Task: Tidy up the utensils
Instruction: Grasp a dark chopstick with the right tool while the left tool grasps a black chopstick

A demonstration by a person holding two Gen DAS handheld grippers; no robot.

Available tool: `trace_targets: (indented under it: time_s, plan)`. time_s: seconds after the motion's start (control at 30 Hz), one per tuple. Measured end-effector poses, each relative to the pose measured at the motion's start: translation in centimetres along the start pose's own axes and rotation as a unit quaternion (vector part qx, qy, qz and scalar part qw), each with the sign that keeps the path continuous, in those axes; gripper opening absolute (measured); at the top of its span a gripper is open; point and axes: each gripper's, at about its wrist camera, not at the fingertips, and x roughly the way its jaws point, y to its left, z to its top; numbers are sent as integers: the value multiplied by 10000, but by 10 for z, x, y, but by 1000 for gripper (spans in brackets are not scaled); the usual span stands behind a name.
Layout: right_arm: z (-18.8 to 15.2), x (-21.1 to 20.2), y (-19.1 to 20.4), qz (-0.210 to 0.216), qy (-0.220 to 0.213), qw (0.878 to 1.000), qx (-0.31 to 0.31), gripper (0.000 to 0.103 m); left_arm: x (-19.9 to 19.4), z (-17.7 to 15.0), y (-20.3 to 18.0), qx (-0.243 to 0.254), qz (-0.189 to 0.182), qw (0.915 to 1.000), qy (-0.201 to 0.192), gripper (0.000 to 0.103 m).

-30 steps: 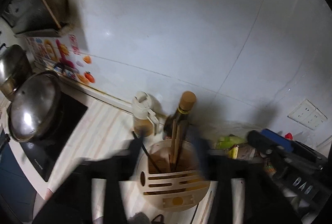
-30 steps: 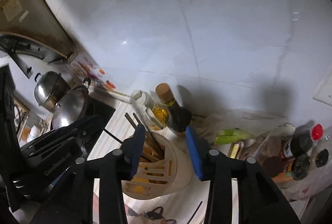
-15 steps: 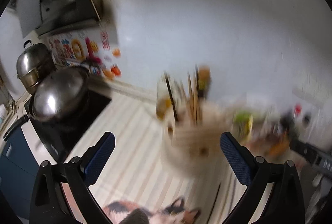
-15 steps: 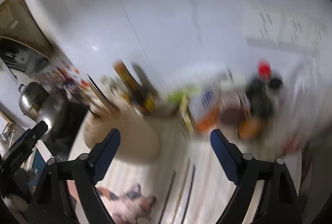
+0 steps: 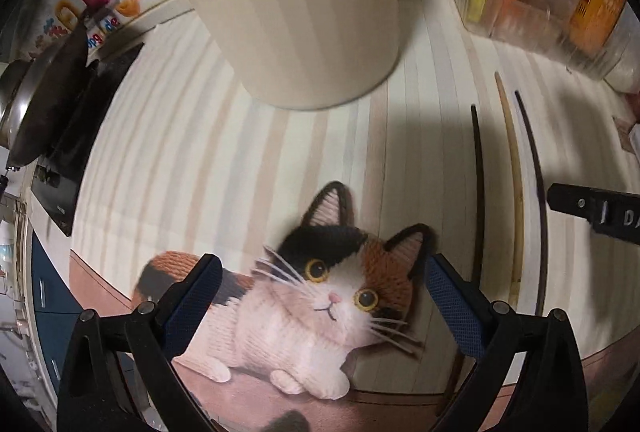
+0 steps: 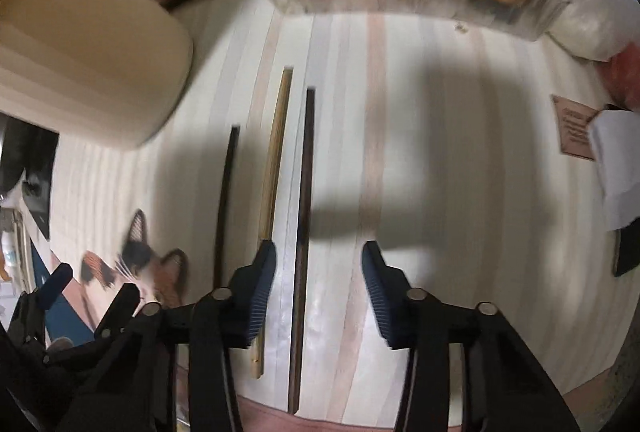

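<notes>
Striped table (image 6: 440, 152) carries three loose chopsticks (image 6: 305, 192), near the cream utensil holder (image 5: 304, 4); I judge all three left to stow. Right hand-held gripper (image 6: 319, 292) gapes wide astride the dark one; left hand-held gripper (image 5: 320, 308) wide, empty.

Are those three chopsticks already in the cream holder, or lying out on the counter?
Out. All three chopsticks lie flat, side by side on the striped mat, beside the cream holder.
</notes>
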Motion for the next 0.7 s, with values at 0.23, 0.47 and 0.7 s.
trace_targets:
  time_s: [0.23, 0.47, 0.7]
  plan:
    - [-10, 10, 0, -374, 100, 9990, -205, 4, 12, 13, -29, 178, -401, 9989, 146, 89]
    - [-24, -1, -55, -523, 212, 9984, 62, 5, 20, 40, -76, 632, -642, 9959, 123, 40]
    - [-24, 1, -75, -363, 347, 9985, 210, 7, 27, 47, -86, 717, -671, 9951, 115, 3]
